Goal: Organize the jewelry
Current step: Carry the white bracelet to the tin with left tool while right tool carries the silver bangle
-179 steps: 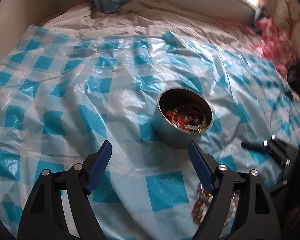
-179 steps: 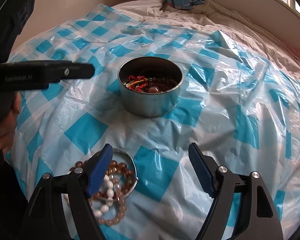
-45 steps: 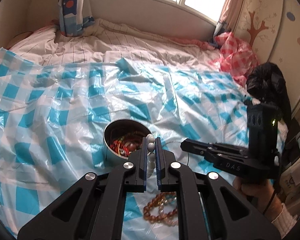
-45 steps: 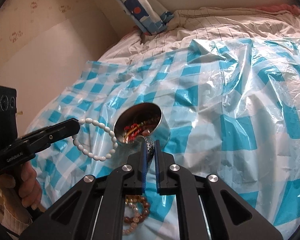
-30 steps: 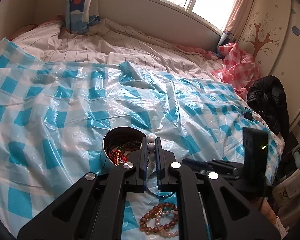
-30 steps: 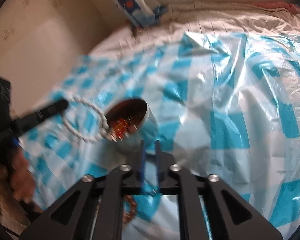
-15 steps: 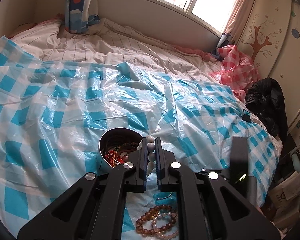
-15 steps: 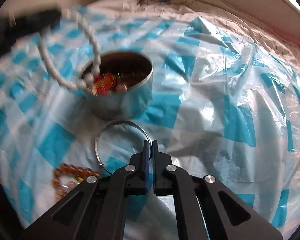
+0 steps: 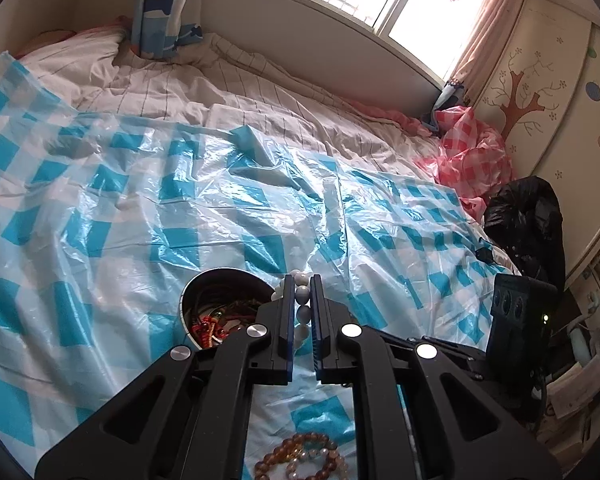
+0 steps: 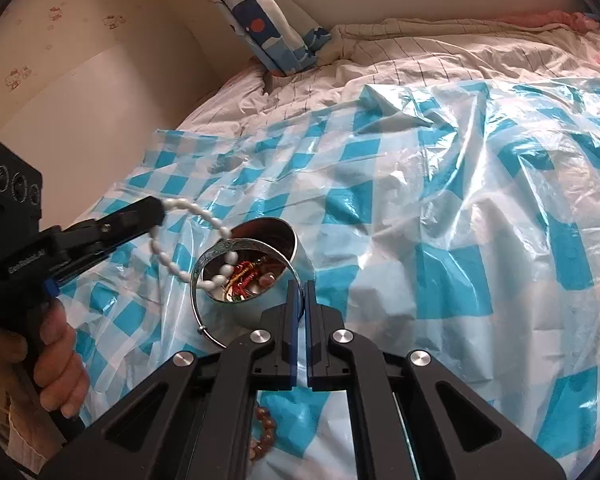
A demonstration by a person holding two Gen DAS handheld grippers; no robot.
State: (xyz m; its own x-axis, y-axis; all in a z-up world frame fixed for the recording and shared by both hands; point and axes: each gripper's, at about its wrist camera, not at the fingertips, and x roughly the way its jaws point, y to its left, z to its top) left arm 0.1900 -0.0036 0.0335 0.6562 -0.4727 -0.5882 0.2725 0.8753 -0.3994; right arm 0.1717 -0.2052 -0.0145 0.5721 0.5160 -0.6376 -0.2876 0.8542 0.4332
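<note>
A round metal tin (image 9: 188,300) (image 10: 290,240) holding red and brown jewelry sits on the blue-checked plastic sheet (image 9: 100,208). My left gripper (image 9: 301,300) is shut on a white bead bracelet (image 9: 302,292), which hangs over the tin's near rim in the right wrist view (image 10: 188,240). My right gripper (image 10: 300,292) is shut on a thin silver bangle (image 10: 198,276), held raised in front of the tin. An amber bead bracelet (image 9: 300,460) (image 10: 266,428) lies on the sheet below both grippers.
The sheet covers a bed with a striped quilt (image 9: 220,92). A blue patterned pillow (image 10: 268,20) leans at the head. A pink checked cloth (image 9: 472,160) and a black bag (image 9: 528,216) lie at the right edge. A wall stands to the left.
My right gripper has lifted the silver bangle off the sheet up beside the tin. My left gripper has carried the white bracelet closer over the tin.
</note>
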